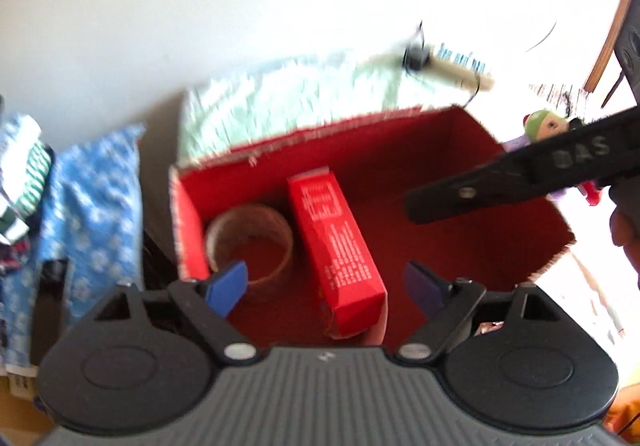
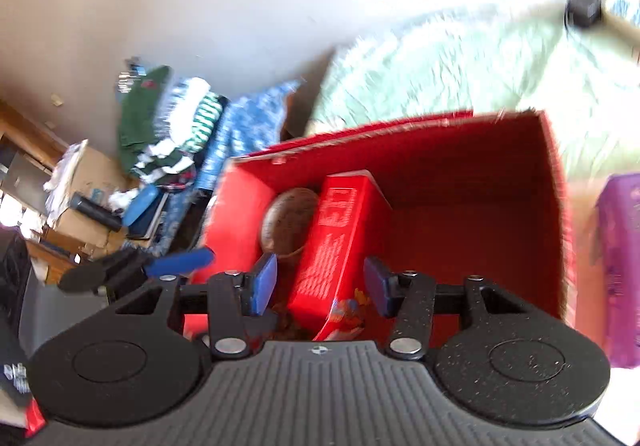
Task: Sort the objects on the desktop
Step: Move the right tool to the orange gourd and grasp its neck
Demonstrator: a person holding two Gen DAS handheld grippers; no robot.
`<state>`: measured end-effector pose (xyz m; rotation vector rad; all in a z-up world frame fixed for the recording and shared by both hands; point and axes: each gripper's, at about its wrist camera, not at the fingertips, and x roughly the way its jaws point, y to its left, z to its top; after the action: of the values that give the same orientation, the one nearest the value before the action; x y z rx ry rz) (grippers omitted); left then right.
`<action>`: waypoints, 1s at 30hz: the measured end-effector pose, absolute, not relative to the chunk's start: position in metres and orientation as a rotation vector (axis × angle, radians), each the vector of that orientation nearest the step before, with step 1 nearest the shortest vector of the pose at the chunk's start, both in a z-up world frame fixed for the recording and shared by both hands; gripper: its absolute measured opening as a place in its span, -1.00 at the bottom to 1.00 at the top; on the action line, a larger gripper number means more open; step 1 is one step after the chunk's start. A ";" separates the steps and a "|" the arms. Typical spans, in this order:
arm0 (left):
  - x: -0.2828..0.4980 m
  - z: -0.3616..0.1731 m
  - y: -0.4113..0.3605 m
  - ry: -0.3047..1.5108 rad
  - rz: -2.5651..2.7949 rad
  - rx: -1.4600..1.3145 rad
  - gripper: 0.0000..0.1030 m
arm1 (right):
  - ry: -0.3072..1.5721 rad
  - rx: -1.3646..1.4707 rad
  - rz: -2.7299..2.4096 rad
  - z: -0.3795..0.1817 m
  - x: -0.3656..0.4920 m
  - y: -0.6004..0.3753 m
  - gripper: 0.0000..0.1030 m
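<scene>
The open red box (image 1: 460, 206) fills the middle of both views and holds two things — a roll of tape (image 1: 250, 242) at its left and a red carton (image 1: 340, 246) leaning beside it. Left gripper (image 1: 326, 286) and right gripper (image 2: 320, 284) hang above it, both released and holding nothing.

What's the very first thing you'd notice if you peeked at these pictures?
The big red box in the middle, open at the top. Inside it a red carton lies lengthwise, with a brown tape roll by the box's left wall. The left gripper and the right gripper both hover open over the box, holding nothing.
</scene>
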<state>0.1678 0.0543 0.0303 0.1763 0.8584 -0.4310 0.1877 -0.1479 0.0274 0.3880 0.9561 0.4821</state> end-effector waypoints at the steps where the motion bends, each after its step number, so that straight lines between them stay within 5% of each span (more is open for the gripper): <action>1: 0.155 0.035 0.058 0.834 -0.435 0.171 0.71 | 0.925 0.364 0.496 0.034 0.176 -0.150 -0.02; 11: 0.058 0.005 0.047 0.871 -0.476 0.082 0.91 | 0.852 0.240 0.599 0.024 0.094 -0.148 -0.03; 18: 0.051 -0.054 0.009 1.027 -0.434 0.097 0.29 | 1.037 0.268 0.568 -0.026 0.094 -0.141 -0.13; 24: 0.051 -0.067 0.003 1.035 -0.446 0.024 0.31 | 1.111 0.257 0.558 -0.044 0.094 -0.134 -0.20; 30: 0.058 -0.082 -0.005 1.058 -0.436 0.011 -0.05 | 1.185 0.224 0.516 -0.061 0.095 -0.129 -0.20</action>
<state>0.0576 -0.0045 -0.0825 0.0110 1.0578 -0.4360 0.0953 -0.1291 -0.0607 0.2235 1.1851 0.5159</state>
